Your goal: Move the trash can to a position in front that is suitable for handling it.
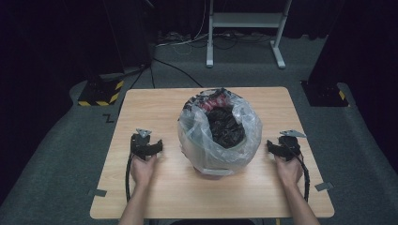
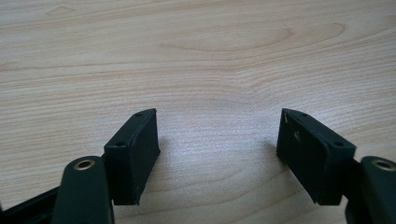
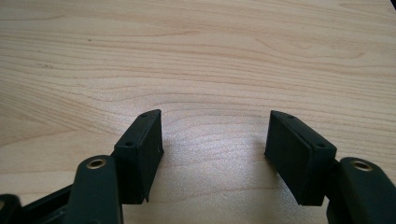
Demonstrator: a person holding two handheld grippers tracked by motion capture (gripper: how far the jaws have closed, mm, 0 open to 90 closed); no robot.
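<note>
Bare table [image 1: 155, 197] either side of the bagged bin [image 1: 219, 136] (mid-table obstacle)

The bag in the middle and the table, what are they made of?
The bag looks like thin clear plastic film: you can see dark stuff through it, and it is crinkly and shiny where light hits. It seems to line a bin, though that is hard to tell. The table looks like pale wood or a wood-look board, matte, with wavy grain lines plain in both gripper views.

Clear bag [image 1: 244, 140], black contents; pale woodgrain table [image 1: 155, 197].
</note>
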